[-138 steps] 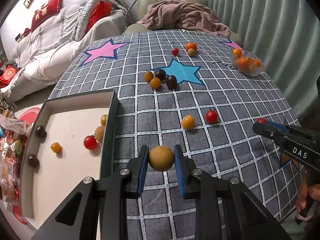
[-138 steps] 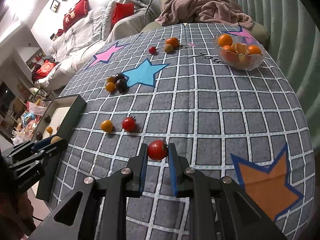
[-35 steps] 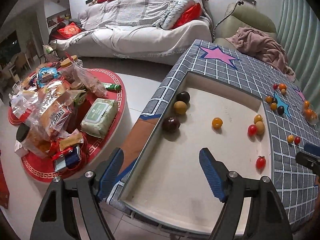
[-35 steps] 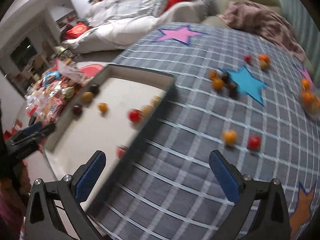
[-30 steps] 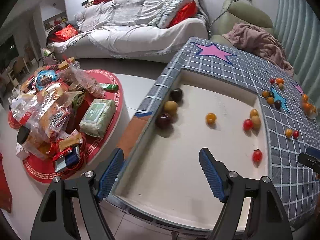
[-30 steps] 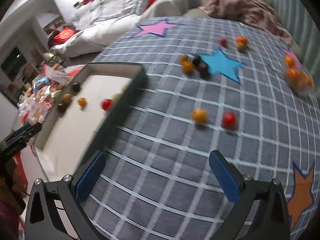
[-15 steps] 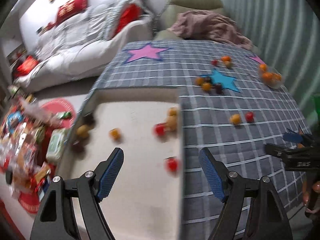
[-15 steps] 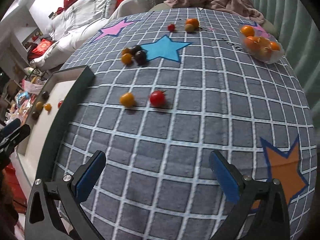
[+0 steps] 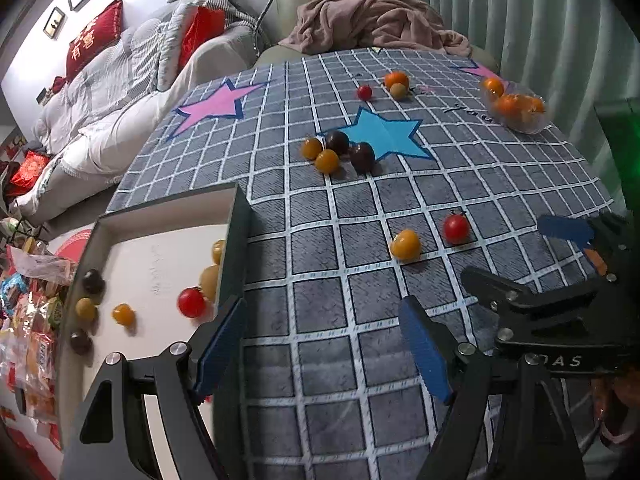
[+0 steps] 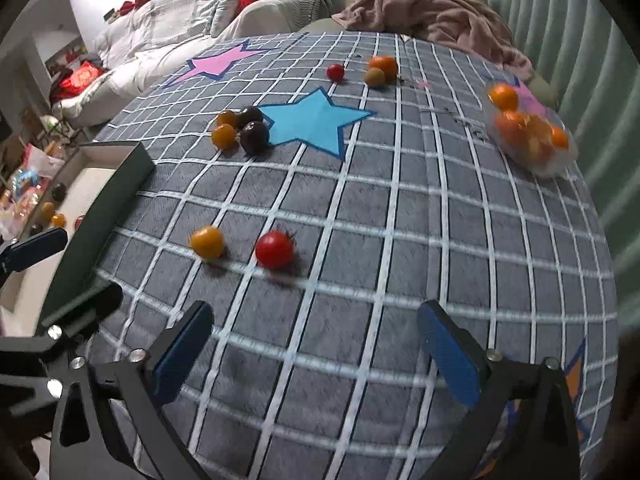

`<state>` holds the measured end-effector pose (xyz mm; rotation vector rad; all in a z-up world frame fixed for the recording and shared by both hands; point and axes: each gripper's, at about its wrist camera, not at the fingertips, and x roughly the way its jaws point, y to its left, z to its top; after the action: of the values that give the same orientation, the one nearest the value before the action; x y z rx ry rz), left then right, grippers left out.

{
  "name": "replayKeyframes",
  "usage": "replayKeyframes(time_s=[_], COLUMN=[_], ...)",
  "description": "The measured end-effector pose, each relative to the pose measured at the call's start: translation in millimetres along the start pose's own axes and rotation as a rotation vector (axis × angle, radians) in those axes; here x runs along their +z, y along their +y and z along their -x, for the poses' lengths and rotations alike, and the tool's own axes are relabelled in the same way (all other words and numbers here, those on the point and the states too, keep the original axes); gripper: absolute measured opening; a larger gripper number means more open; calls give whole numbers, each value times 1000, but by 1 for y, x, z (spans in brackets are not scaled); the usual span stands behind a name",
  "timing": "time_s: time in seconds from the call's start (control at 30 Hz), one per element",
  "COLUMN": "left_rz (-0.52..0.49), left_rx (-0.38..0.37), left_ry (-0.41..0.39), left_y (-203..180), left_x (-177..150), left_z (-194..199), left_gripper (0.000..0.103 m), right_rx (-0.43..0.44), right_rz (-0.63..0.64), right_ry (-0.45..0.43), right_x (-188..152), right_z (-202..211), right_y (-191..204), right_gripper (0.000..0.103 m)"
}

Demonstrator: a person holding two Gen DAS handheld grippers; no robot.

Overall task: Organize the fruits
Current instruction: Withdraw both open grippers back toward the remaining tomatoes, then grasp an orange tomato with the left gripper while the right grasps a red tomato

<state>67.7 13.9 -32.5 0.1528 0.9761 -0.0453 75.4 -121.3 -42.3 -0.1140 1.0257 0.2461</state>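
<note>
From the left wrist, the left gripper (image 9: 322, 346) hangs spread and empty over the checked tablecloth (image 9: 320, 280) beside the tray (image 9: 236, 240), which holds several small fruits; a yellow tomato (image 9: 405, 244) and a red tomato (image 9: 456, 227) lie ahead. From the right wrist, the right gripper (image 10: 316, 354) is also spread wide and empty, both tomatoes just beyond it and a clear bowl of oranges (image 10: 532, 140) far right.
</note>
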Motion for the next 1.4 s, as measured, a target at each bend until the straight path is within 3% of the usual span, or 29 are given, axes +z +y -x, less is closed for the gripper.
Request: replayKeyframes(time_s=[0.13, 0.4, 0.5, 0.57, 1.27, 1.4], left_rz=[-1, -20, -19, -32, -94, -79], left_rx=[11, 29, 27, 32, -14, -56], left_ry=[4, 10, 11, 7, 1, 6], left_y=[-1, -6, -8, -11, -52, -54], left_x=[2, 9, 13, 15, 36, 36], left_z=[-11, -27, -32, -34, -53, -52], left_gripper=[79, 79, 79, 79, 79, 55], right_rx=[15, 20, 40, 58, 68, 69], right_rz=[17, 114, 140, 170, 11, 7], right_ry=[-3, -37, -53, -61, -74, -80], right_x=[6, 15, 17, 18, 9, 9], right_z=[-10, -17, -18, -17, -4, -1], right_y=[-1, 12, 14, 17, -37, -38], right_gripper=[96, 63, 48, 28, 28, 28])
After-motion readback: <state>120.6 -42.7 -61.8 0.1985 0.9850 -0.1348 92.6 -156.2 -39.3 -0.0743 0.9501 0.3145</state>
